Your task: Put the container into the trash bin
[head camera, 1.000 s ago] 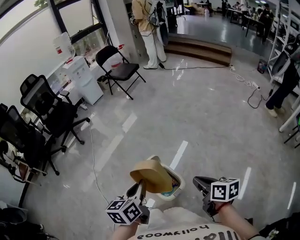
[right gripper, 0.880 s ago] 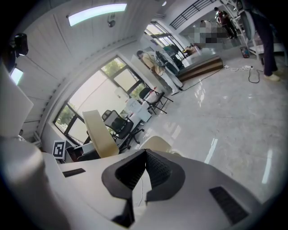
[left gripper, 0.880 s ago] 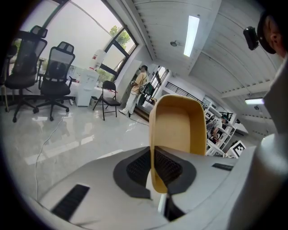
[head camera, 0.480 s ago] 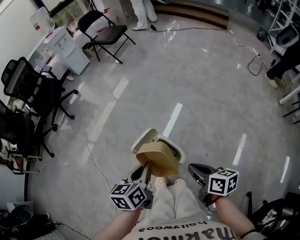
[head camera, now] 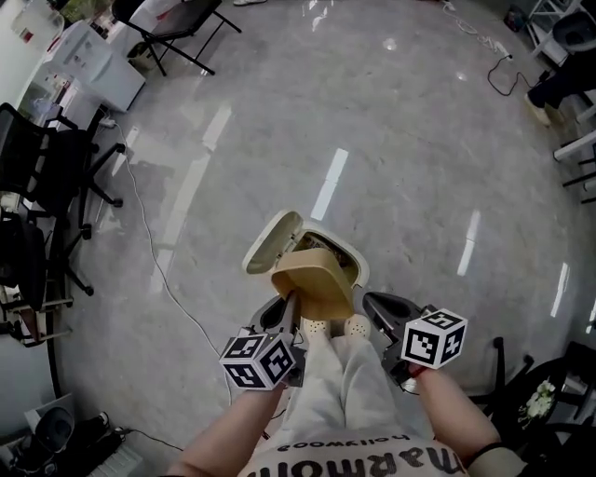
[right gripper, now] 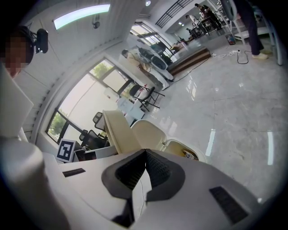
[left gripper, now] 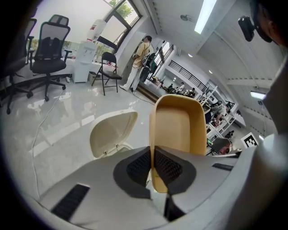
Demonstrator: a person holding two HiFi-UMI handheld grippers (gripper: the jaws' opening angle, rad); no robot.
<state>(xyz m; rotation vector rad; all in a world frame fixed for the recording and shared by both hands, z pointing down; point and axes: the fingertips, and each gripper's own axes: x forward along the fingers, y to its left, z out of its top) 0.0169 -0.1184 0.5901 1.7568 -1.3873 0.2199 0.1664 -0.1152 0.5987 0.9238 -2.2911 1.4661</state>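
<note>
A small cream trash bin (head camera: 352, 264) stands on the floor with its lid (head camera: 271, 241) flipped up to the left. A tan, shallow container (head camera: 315, 282) hangs tilted just over the bin's opening. My left gripper (head camera: 287, 314) is shut on its near rim; in the left gripper view the pads pinch the container's (left gripper: 176, 126) thin wall, with the lid (left gripper: 111, 133) beyond. My right gripper (head camera: 384, 309) is beside the bin on the right, shut and holding nothing. In the right gripper view (right gripper: 145, 167) the container (right gripper: 118, 131) and the bin's opening (right gripper: 182, 150) lie ahead.
The person's light shoes (head camera: 332, 329) stand right behind the bin. Black office chairs (head camera: 42, 172) and a white cabinet (head camera: 88, 61) line the left side. A thin cable (head camera: 154, 265) runs across the glossy floor. A folding chair (head camera: 172, 14) is at the top left.
Both grippers have sunk and the head view has tipped further down. The container has come down from above the bin to just over its opening, still in the left gripper.
</note>
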